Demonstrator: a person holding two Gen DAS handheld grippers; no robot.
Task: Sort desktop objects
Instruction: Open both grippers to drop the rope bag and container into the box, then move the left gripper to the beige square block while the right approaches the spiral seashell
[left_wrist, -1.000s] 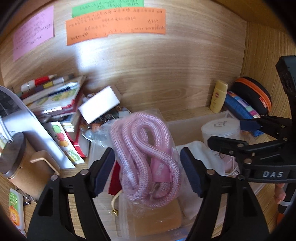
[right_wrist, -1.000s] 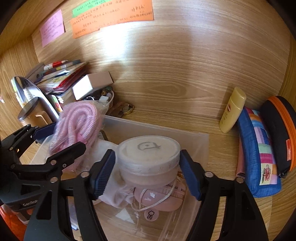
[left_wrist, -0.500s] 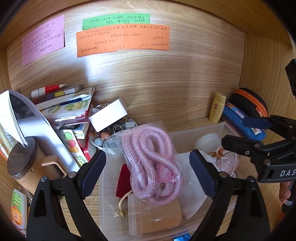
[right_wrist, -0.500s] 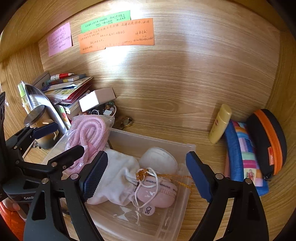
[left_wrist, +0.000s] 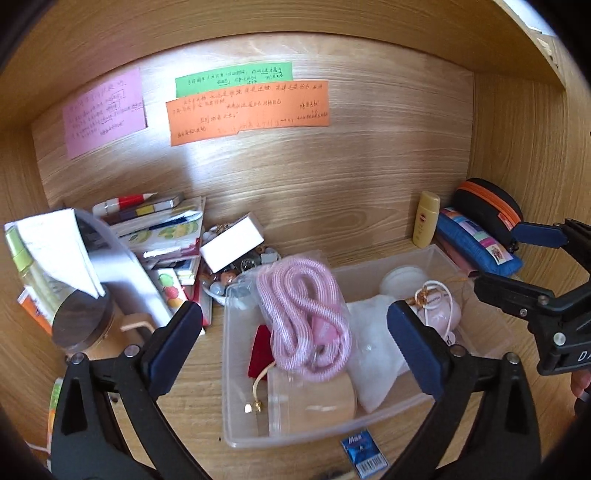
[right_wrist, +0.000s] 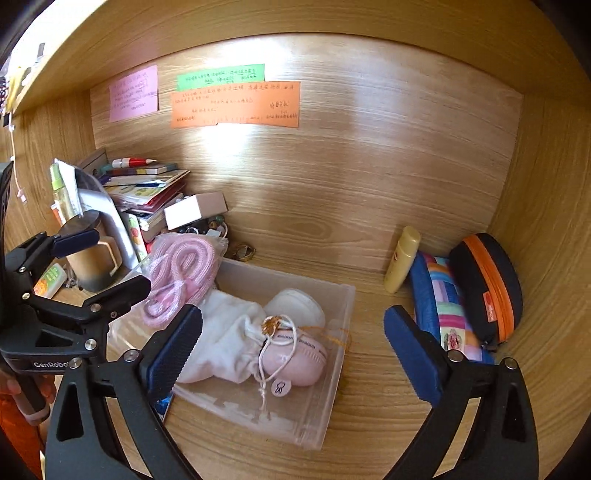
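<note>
A clear plastic bin (left_wrist: 236, 439) (right_wrist: 343, 295) stands on the wooden desk. In it lie a bagged pink rope (left_wrist: 301, 314) (right_wrist: 181, 273), a round white-lidded jar (left_wrist: 402, 278) (right_wrist: 295, 306), a white cloth pouch (right_wrist: 229, 339), a pink oval case with a cord (right_wrist: 295, 360) and a tan jar (left_wrist: 314, 406). My left gripper (left_wrist: 295, 347) is open and empty, held back above the bin's near side. My right gripper (right_wrist: 291, 350) is open and empty, above the bin's right part.
Books and a white box (left_wrist: 232, 243) are piled at the back left, by a wooden cup with a dark lid (left_wrist: 81, 325). A yellow bottle (right_wrist: 400, 264), a striped blue pouch (right_wrist: 439, 310) and a black-orange case (right_wrist: 487, 288) lie right. A blue packet (left_wrist: 364, 452) lies before the bin.
Both grippers opened and pulled back. The left let go of the pink rope bag and the right let go of the white-lidded jar; both now rest in the bin.
</note>
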